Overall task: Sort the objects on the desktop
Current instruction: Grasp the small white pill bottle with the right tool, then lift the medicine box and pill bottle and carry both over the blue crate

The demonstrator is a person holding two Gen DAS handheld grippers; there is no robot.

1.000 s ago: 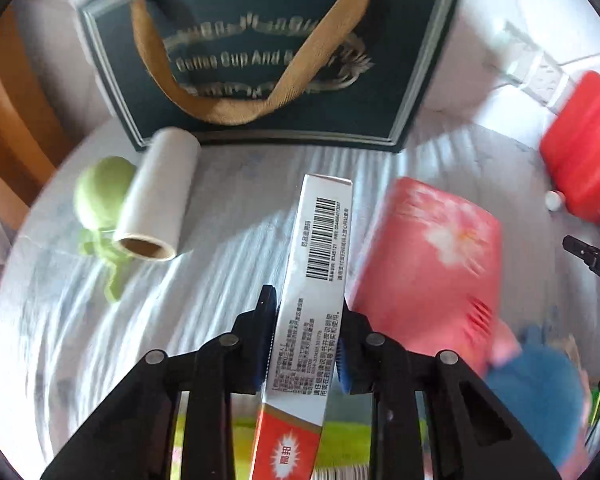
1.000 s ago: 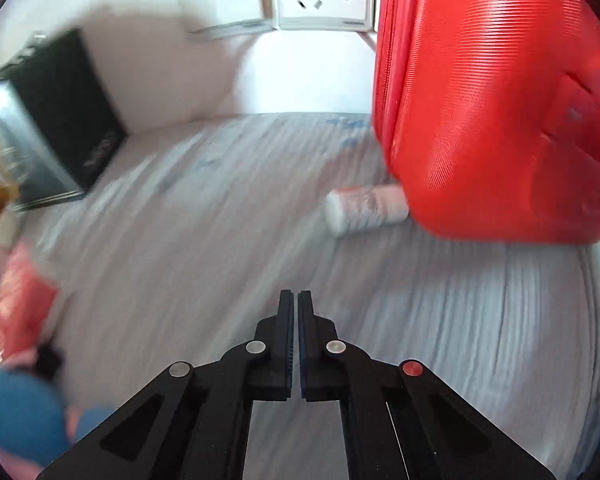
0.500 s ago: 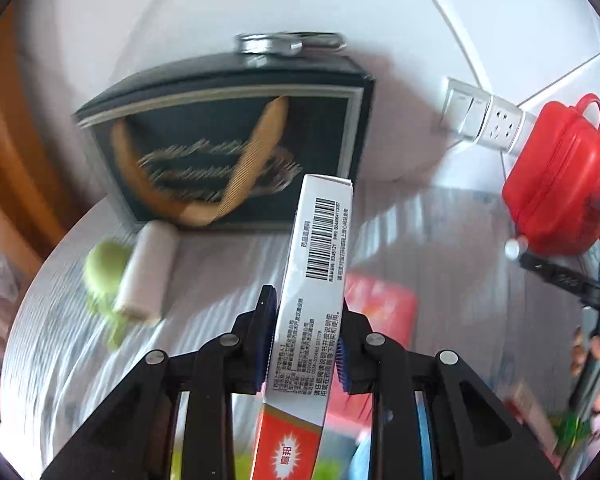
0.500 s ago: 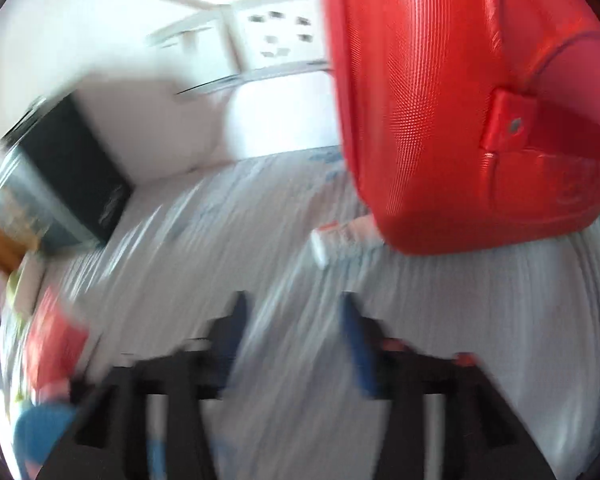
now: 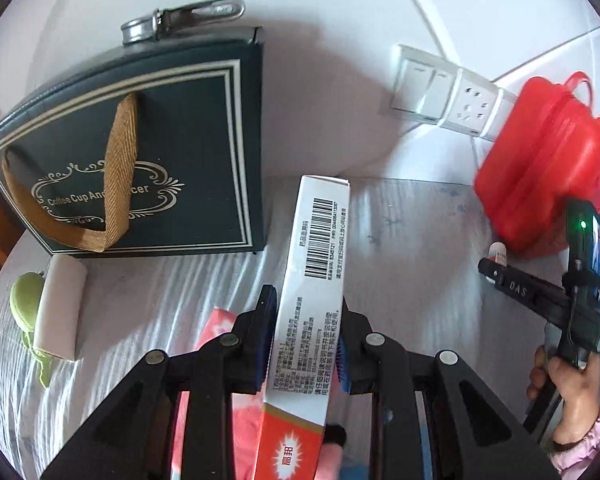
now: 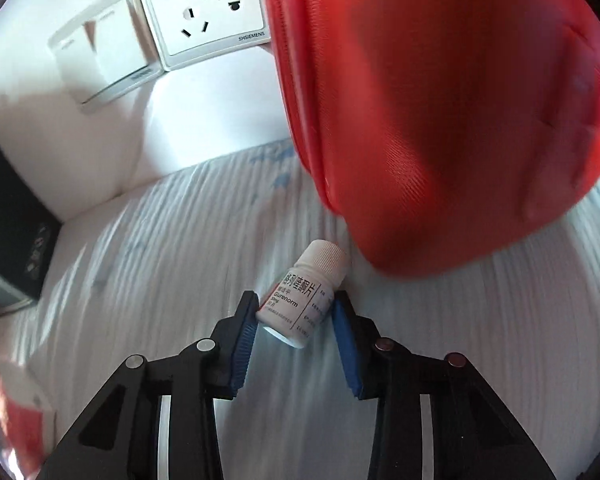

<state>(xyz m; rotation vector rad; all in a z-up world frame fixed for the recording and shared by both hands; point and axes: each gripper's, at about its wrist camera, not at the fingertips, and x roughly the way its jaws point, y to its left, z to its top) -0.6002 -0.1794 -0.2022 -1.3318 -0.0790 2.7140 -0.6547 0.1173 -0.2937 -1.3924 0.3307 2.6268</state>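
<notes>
left wrist view: left gripper (image 5: 304,340) clamped on a long white medicine box (image 5: 312,296) with barcode and red end, box runs from bottom centre up to mid frame, held above the grey striped tablecloth (image 5: 404,240). dark gift bag (image 5: 140,160) with tan ribbon handle stands upper left against the wall, metal flask (image 5: 180,20) top showing behind it. white roll (image 5: 60,308) lies at left edge touching a green soft toy (image 5: 24,300). pink-red packet (image 5: 216,328) sits under the left finger, partly hidden by it. wall switch and socket (image 5: 448,92) upper right, red case (image 5: 540,164) at right edge. right gripper (image 5: 496,270) reaches in from the right, hand (image 5: 568,392) on its grip, tips at a small white bottle (image 5: 498,249) just beside the red case.

right wrist view: right gripper (image 6: 296,312) fingers apart, straddling the white pill bottle (image 6: 304,292), which lies tilted on the cloth, cap toward the upper right. left pad looks touching the bottle, right pad just off it. red case (image 6: 440,120) fills upper right, blurred, its lower edge just beside the cap. socket (image 6: 208,8) and switch (image 6: 104,48) upper left, dark bag edge (image 6: 8,216) at far left.

versus earlier: a second ago right fingers were together and the bottle lay farther ahead; now apart and around it. left grip on the box unchanged, view has tilted up toward the wall.
</notes>
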